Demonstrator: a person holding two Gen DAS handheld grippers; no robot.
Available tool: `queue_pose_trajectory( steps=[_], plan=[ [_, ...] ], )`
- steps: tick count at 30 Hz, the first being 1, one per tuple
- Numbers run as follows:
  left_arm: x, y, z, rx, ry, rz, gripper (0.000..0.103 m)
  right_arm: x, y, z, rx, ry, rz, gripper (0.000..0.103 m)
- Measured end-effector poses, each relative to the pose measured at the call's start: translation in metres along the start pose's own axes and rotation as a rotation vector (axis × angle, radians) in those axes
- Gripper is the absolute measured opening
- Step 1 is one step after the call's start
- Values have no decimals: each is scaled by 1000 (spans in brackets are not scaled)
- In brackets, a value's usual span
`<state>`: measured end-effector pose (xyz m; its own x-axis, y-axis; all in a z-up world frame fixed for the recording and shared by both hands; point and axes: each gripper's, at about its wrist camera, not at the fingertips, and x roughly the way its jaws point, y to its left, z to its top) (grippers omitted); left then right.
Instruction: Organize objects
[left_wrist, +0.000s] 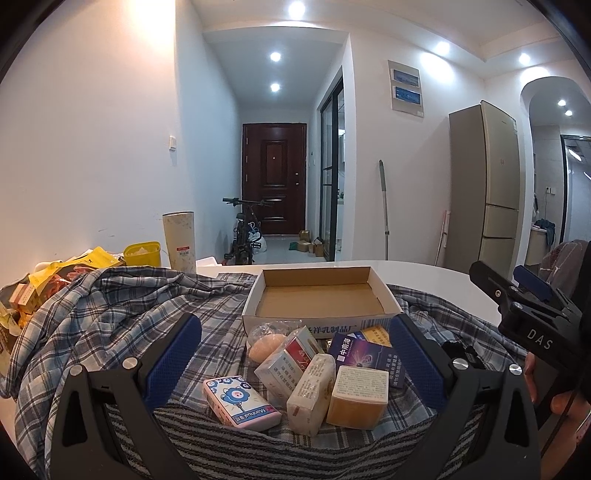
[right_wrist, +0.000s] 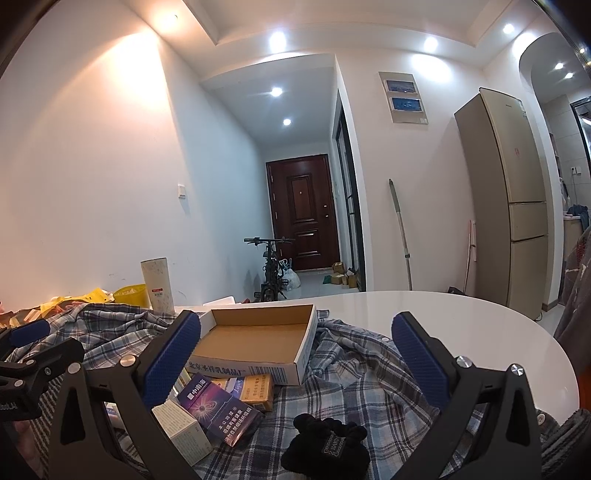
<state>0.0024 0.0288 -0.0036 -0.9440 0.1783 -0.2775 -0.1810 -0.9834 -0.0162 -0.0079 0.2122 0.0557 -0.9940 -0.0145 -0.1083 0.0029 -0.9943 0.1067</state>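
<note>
Both grippers spread wide, holding nothing. Left gripper (left_wrist: 295, 365) hangs low over a pile of small packs on the plaid shirt (left_wrist: 110, 306) that covers the near part of the white bench (right_wrist: 461, 321); its blue-padded fingers (left_wrist: 173, 354) sit either side of the pile, apart from it, no contact visible. Between those fingers: pink tissue pack (left_wrist: 242, 402) with blue cartoon print nearest left, white-and-red box (left_wrist: 288, 360) leaning on a pale wrapped bar (left_wrist: 310, 391), amber soap block (left_wrist: 356, 397) on the right, purple cigarette box (left_wrist: 364, 354) behind that, and a bagged peach-coloured round item (left_wrist: 264, 345) at the back.

Open cardboard tray (left_wrist: 321, 295) lies flat on the shirt just beyond the pile, nothing inside it. Yellow box (right_wrist: 256, 391) is tucked against the tray's front wall, partly under the purple box.

Right gripper (right_wrist: 295, 365) is off to the right of the pile, fingers (right_wrist: 417, 354) equally wide, nothing between them but shirt and a black fuzzy scrunchie (right_wrist: 327, 443) lying below. Its left finger stands in front of the tray corner; whether it touches, cannot tell. A hand (left_wrist: 561, 398) grips the right tool's handle.

Back left of the bench: yellow packets (left_wrist: 74, 266), yellow tub (left_wrist: 142, 254), tall pale cylinder (left_wrist: 180, 240).
</note>
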Motion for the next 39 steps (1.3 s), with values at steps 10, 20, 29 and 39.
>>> queue_pose_trajectory(
  steps=[10, 20, 29, 39],
  plan=[
    [0, -5, 0, 25, -10, 15, 103, 0, 0, -1, 0, 6, -1, 103],
    [-6, -13, 2, 66, -34, 21, 103, 0, -1, -1, -1, 7, -1, 103],
    [-6, -16, 3, 66, -32, 14, 103, 0, 0, -1, -1, 7, -1, 103],
    [3, -17, 2, 22, 51, -138, 93, 0, 0, -1, -1, 8, -1, 103]
  ],
)
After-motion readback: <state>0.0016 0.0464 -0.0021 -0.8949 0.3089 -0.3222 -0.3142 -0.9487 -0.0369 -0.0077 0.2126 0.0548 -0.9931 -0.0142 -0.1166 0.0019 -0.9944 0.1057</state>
